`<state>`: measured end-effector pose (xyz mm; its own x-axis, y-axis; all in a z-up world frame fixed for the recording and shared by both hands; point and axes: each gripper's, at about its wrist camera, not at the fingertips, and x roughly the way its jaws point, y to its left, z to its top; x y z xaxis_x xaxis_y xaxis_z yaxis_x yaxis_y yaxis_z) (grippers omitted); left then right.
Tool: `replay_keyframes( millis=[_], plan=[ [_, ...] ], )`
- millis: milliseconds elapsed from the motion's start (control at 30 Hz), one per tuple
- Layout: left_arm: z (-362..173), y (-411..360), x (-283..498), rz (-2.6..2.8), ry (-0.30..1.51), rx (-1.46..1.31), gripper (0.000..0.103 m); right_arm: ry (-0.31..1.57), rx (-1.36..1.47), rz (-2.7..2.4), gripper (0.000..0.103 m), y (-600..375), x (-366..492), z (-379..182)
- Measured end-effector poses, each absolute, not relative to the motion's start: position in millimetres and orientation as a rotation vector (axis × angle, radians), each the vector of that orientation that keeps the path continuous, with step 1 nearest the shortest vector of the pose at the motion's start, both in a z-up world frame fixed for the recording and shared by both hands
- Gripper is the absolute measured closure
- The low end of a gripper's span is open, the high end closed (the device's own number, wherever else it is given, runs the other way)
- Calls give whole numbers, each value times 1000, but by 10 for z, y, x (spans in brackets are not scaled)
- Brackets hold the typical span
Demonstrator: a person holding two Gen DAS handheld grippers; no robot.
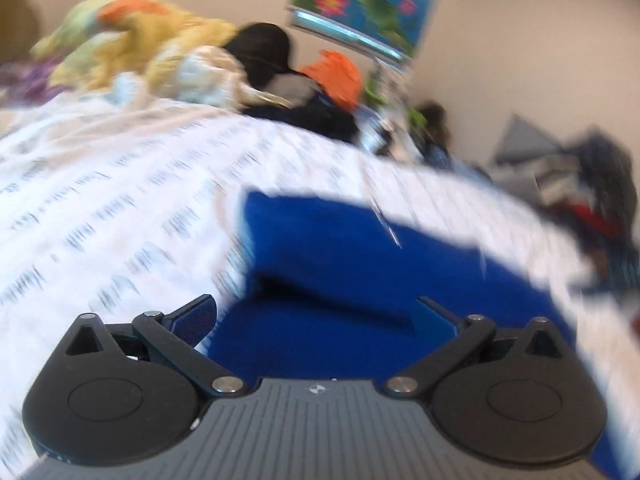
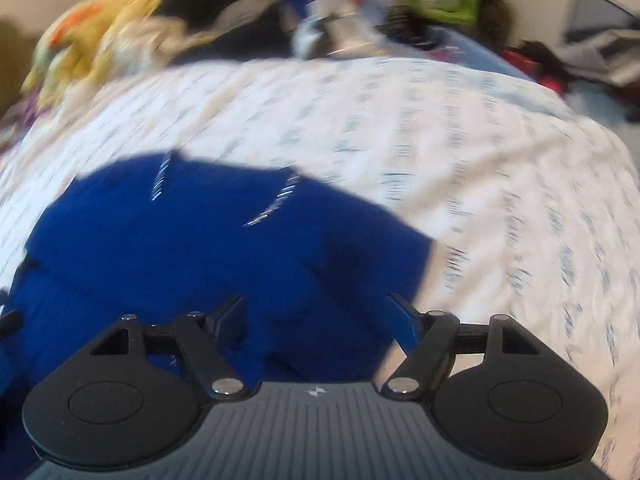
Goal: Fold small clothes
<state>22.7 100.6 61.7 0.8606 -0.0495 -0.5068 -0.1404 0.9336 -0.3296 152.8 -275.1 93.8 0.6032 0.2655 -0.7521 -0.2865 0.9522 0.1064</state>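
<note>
A royal-blue garment (image 1: 340,248) lies on the white patterned bedsheet (image 1: 100,200), folded over on itself with a raised fold across it. It also shows in the right wrist view (image 2: 200,240), with thin white lettering on top. My left gripper (image 1: 316,312) is open, low over the garment's near left part, with nothing between its fingers. My right gripper (image 2: 316,308) is open over the garment's near right part, its right finger near the cloth's right edge. Both views are motion-blurred.
A pile of yellow, orange and black clothes (image 1: 168,52) lies at the far side of the bed, also in the right wrist view (image 2: 160,28). A flowered picture (image 1: 360,4) hangs on the wall. Clutter (image 1: 580,184) sits beyond the bed's right edge.
</note>
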Motion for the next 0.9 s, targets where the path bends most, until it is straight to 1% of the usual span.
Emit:
replay_keyframes(
  millis=[33,100,133,167,200,233,267,300,333,367,400,433,467,533,567,633,667,700,733,767,800,833,867,900],
  plan=[
    [676,1144,373,84,555,-403,1,844,58,313,28,-2887,1535,928],
    [712,1360,748,133,622,-433,5,842,243,288,28,-3171,1605,830],
    [679,1431,939,143,661,-435,9,854,296,254,28,-3270,1661,765],
    [620,1487,1135,147,710,-439,17,863,336,209,27,-3311,1740,690],
    [550,1518,1308,138,763,-447,23,870,369,183,27,-3342,1814,623],
    [495,1525,1437,120,790,-448,27,878,400,182,29,-3357,1873,561],
    [512,1471,1507,118,770,-403,29,884,429,193,34,-3324,1936,495],
    [501,1412,1598,108,792,-363,39,890,433,199,37,-3247,1992,430],
    [513,1344,1656,113,799,-315,77,900,415,194,50,-3184,2042,381],
    [531,1278,1698,110,804,-267,98,880,362,180,81,-3069,2081,351],
    [553,1219,1675,122,778,-225,99,875,291,165,99,-2985,2116,343],
    [616,1158,1611,124,733,-180,99,878,248,156,97,-2921,2140,351],
    [676,1103,1531,119,689,-125,99,835,207,165,98,-2878,2095,420],
    [662,994,1448,137,646,-3,98,668,100,209,98,-2781,1930,655],
    [587,958,1459,143,659,48,98,636,67,198,98,-2785,1886,684],
    [425,967,1481,147,709,81,96,743,58,161,97,-2880,2017,486],
    [392,991,1449,146,714,74,94,812,88,157,94,-2947,2086,343],
    [427,1014,1369,139,698,63,92,772,140,165,94,-3018,2028,297],
    [490,1044,1255,116,680,45,85,761,189,166,92,-3072,1962,321],
    [559,1084,1124,92,663,19,60,758,241,163,84,-3125,1876,372],
    [615,1129,964,73,647,-14,46,757,280,163,78,-3175,1781,421],
    [649,1175,792,57,632,-50,25,743,324,179,65,-3219,1630,481],
    [662,1207,612,36,629,-90,22,723,369,210,51,-3261,1446,515],
    [645,1225,458,11,654,-129,24,731,402,251,46,-3294,1277,523]
  ],
)
